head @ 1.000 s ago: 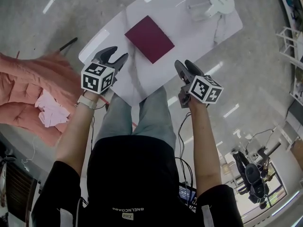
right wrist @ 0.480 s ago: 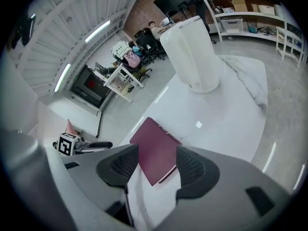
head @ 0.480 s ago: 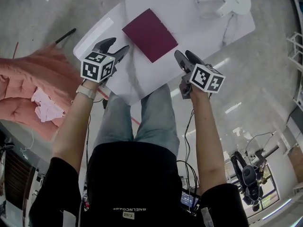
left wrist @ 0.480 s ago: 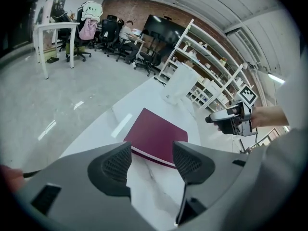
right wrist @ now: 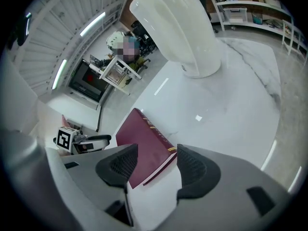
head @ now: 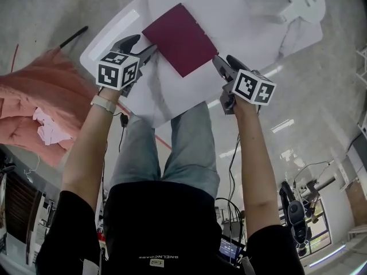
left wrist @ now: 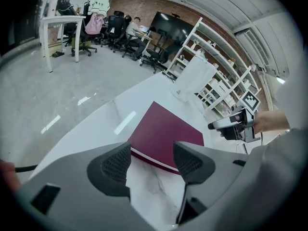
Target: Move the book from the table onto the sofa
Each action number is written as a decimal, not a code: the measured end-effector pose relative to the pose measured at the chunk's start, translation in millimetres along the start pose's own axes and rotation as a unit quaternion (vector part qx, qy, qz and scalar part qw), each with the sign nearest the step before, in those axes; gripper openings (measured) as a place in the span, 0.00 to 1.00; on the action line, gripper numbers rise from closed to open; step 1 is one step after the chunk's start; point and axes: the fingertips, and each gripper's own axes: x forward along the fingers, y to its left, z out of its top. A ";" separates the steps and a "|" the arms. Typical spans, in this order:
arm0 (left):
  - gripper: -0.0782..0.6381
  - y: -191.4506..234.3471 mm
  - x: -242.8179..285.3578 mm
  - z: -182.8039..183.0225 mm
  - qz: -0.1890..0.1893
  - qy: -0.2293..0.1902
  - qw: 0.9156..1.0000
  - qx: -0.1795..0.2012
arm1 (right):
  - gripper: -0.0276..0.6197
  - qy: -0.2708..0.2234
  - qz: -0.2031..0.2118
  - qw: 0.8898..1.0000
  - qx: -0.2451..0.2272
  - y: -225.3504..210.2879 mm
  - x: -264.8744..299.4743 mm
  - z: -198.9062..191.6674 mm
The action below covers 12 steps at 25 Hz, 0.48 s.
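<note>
A dark red book (head: pixel 180 39) lies flat on the white marble table (head: pixel 172 93). My left gripper (head: pixel 139 44) hovers at the book's left corner, and my right gripper (head: pixel 227 65) at its right corner. Both are open, their jaws have just been opening, and nothing is pressed between the pads. In the left gripper view the book (left wrist: pixel 166 134) shows just beyond the left gripper (left wrist: pixel 151 160), with its white page edge facing me. In the right gripper view the book's spine end (right wrist: pixel 144 138) lies just ahead of the right gripper (right wrist: pixel 153 165).
A salmon-pink sofa (head: pixel 31 105) with a pale cloth on it stands on the left, beside the table. A tall white appliance (head: pixel 289 2) stands at the table's far end. A black rod (head: pixel 73 36) lies on the floor. Shelves (left wrist: pixel 216 76) and office chairs stand behind.
Both grippers have sunk and moved forward towards the book, from over the table's near edge to its two near corners. Their jaws stand wider. The book has not moved.
</note>
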 end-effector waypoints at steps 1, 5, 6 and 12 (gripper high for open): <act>0.48 3.3 4.2 -1.3 0.003 0.002 1.000 -0.002 | 0.43 0.001 0.001 1.000 0.001 -3.2 3.6 0.2; 0.48 15.3 16.5 -3.5 0.010 0.001 1.000 -0.014 | 0.43 0.007 0.006 1.000 0.004 -13.4 17.2 0.7; 0.49 17.5 19.1 -3.9 0.010 0.001 1.000 -0.016 | 0.43 0.009 0.008 1.000 0.006 -15.7 19.9 0.4; 0.49 27.4 33.6 -3.0 0.010 -0.001 1.000 -0.027 | 0.43 0.028 0.017 0.999 0.015 -28.5 34.4 -5.8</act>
